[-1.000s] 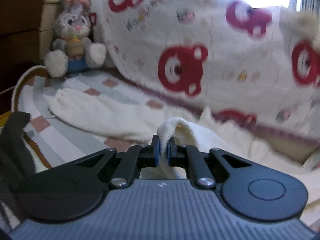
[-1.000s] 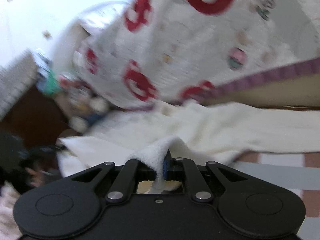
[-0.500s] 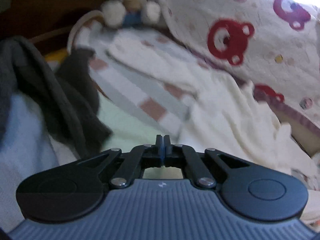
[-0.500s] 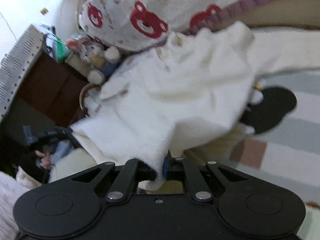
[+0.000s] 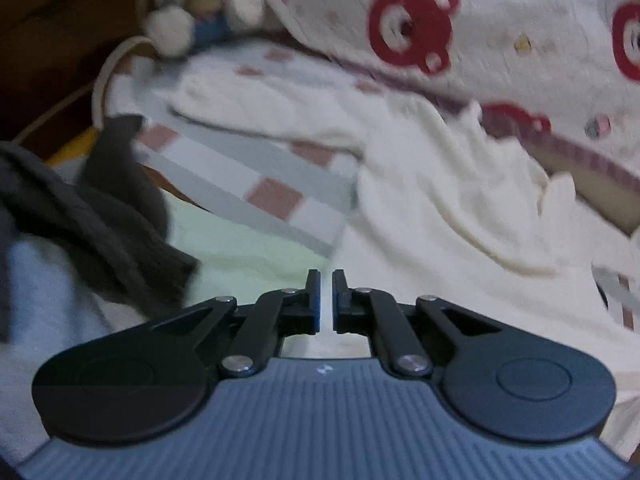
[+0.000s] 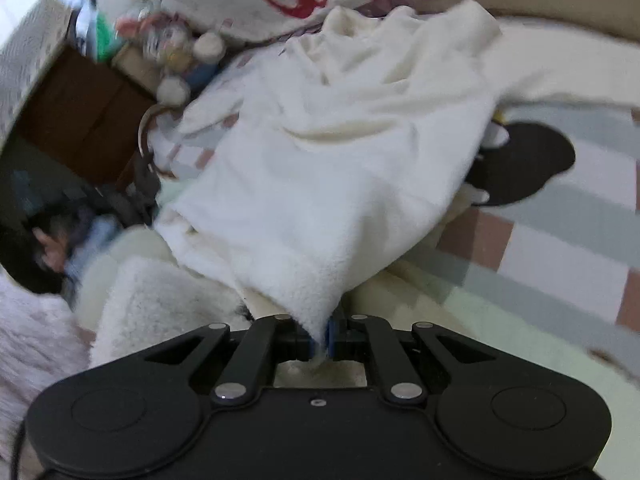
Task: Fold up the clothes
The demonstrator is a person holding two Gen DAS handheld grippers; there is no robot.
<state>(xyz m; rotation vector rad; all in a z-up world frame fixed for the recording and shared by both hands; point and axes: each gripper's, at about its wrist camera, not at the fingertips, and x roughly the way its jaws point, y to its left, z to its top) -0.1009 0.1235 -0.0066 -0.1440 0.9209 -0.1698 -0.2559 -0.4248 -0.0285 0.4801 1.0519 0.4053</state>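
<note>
1. Right tool [image 6: 320, 338] pinches a corner of the cream fleece garment [image 6: 340, 168], which drapes across the checked bed cover [image 6: 560, 240].
2. Left tool [image 5: 326, 304] is at a narrow gap with nothing between the pads, low over the same garment [image 5: 460, 208].
3. Best play: lay the held corner flat, keep tension, then smooth before letting go.
4. Watch the dark clothing [image 5: 100, 216] nearby; don't snag it.

We see a home bedroom, checked bedsheet [image 5: 256, 176] underfoot, bear-print quilt [image 5: 460, 40] at one o'clock, plush rabbit [image 5: 196, 8] at eleven o'clock, heaped clothes.
</note>
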